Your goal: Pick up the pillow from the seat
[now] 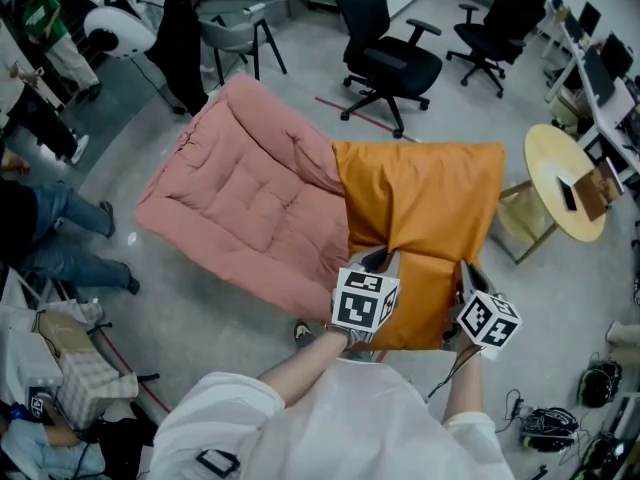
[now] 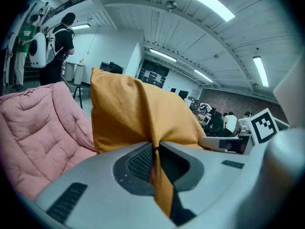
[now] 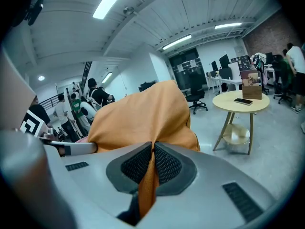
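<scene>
Pillow point(image 1: 420, 218), the orange one, is held in both my tongs. It lies over the right side of the pink seat point(image 1: 240, 198), and more than half of it reaches past the seat's right edge. I cannot tell whether its far part rests on the seat or hangs just above it.

To the left of the seat I see the legs of a person in jeans point(image 1: 60, 233). The seat itself is a thick quilted cushion.

At the seat's near right corner, my left gripper point(image 1: 377, 260) is clamped on the near edge of the pillow, close to its left corner. In the left gripper view both jaws press together on a thin fold of the orange cloth. The pillow rises upright in front of them, and the pink seat is just beside it on the left.

Further right of the seat, my right gripper point(image 1: 467, 270) grips the same near edge, close to the right corner. In the right gripper view its jaws are also closed tight on a pinch of the cloth.

Beyond the seat stands a black office chair point(image 1: 395, 63). Well apart from the seat, to its right, stands a round wooden table point(image 1: 560, 183).
</scene>
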{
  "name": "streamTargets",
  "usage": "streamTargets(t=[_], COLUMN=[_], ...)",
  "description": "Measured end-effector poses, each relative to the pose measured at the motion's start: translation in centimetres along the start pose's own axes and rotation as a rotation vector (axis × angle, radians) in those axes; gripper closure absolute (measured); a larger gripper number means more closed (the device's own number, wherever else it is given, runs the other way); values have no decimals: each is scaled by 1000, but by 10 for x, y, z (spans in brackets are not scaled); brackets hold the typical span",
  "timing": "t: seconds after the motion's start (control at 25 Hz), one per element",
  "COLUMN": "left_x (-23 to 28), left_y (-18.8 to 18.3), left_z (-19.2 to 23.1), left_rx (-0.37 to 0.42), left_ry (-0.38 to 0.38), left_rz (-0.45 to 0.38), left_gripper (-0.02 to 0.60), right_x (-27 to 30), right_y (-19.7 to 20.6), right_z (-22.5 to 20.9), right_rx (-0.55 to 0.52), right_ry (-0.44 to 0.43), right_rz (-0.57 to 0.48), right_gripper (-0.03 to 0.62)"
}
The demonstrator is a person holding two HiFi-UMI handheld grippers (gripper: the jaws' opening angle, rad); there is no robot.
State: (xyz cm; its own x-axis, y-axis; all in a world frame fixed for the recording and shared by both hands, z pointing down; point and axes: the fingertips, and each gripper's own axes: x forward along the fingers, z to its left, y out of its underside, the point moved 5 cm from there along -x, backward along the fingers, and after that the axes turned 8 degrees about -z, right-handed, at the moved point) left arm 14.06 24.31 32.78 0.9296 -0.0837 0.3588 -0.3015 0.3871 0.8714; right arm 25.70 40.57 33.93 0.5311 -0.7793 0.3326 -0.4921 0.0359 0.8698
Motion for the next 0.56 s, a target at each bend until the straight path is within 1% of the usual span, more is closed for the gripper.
streamTargets(t=[0.56], left_x=[-4], left_y=[7], left_z=[-7], left_rx=[0], left_ry=[-16], left_rz=[-9], left_gripper=[552], right_x=[-7], right_y=[4], right_z=[-7], right_rx=[1], right_ry=[-18], right_rz=[-8], right_gripper=[556])
